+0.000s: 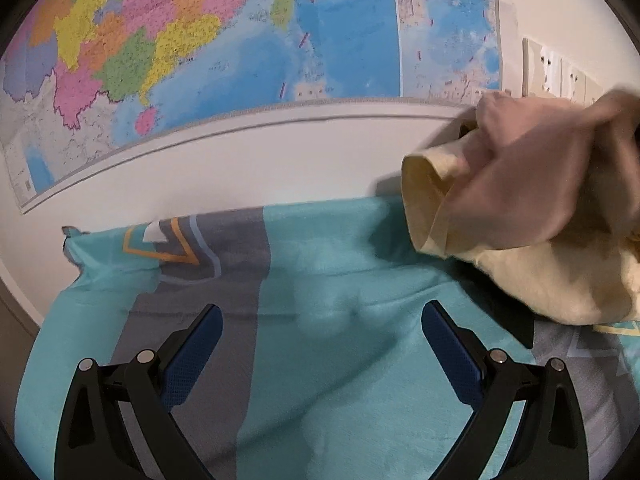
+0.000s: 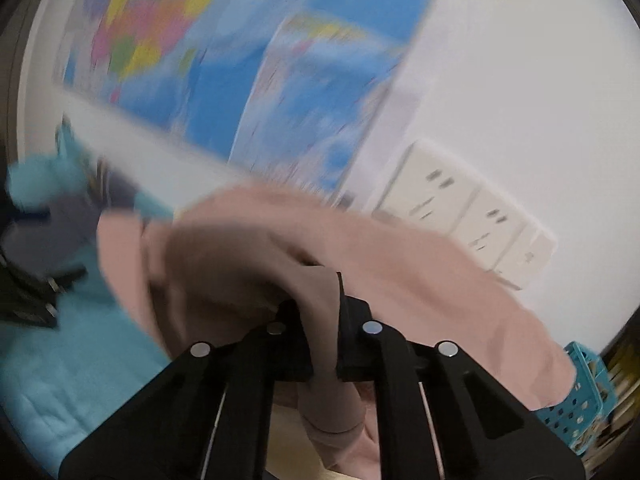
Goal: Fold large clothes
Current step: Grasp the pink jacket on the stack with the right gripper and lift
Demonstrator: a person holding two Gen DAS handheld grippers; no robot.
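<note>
My right gripper [image 2: 324, 308] was clamped on a fold of the pink garment [image 2: 256, 248], which hung bunched above the teal bedsheet [image 1: 344, 272]. My left gripper [image 1: 322, 340] stood wide and empty, the garment up and to its right; its long axis I could hardly judge through the blur.

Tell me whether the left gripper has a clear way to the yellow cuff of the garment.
Probably yes. The left gripper is open over the teal sheet, and the yellow cuff hangs ahead to its right, held up by the right gripper, with nothing visible between them.
</note>
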